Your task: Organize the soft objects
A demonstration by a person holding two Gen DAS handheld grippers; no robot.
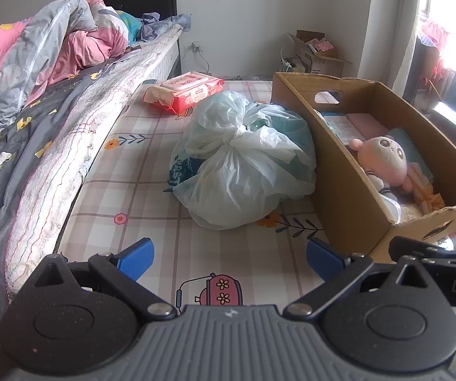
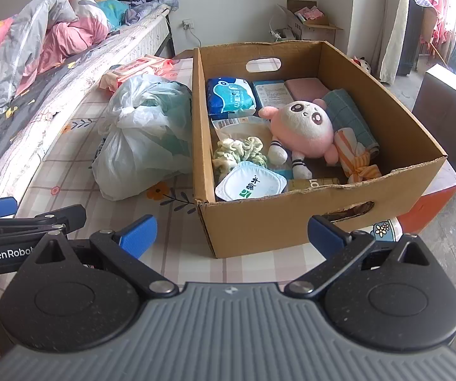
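Note:
A cardboard box [image 2: 291, 222] stands on a checked floral mat; in the left wrist view the cardboard box [image 1: 345, 190] is at the right. Inside lie a pink plush doll [image 2: 304, 130], a green scrunchie [image 2: 237, 152], a blue tissue pack [image 2: 229, 96], a white yogurt cup [image 2: 250, 185], a teal cloth [image 2: 348, 111] and an orange striped cloth [image 2: 355, 155]. The pink plush doll [image 1: 383, 158] also shows from the left. A knotted plastic bag [image 1: 244, 158] sits left of the box. My left gripper [image 1: 228, 257] and right gripper [image 2: 231, 238] both stand open and hold nothing, short of the bag and box.
A bed [image 1: 53, 146] with a rumpled pink and grey quilt [image 1: 53, 38] runs along the left. A red wet-wipes pack [image 1: 183, 90] lies behind the bag. A second open carton [image 2: 310, 22] stands by the far wall. A dark cabinet [image 2: 450, 117] is at the right.

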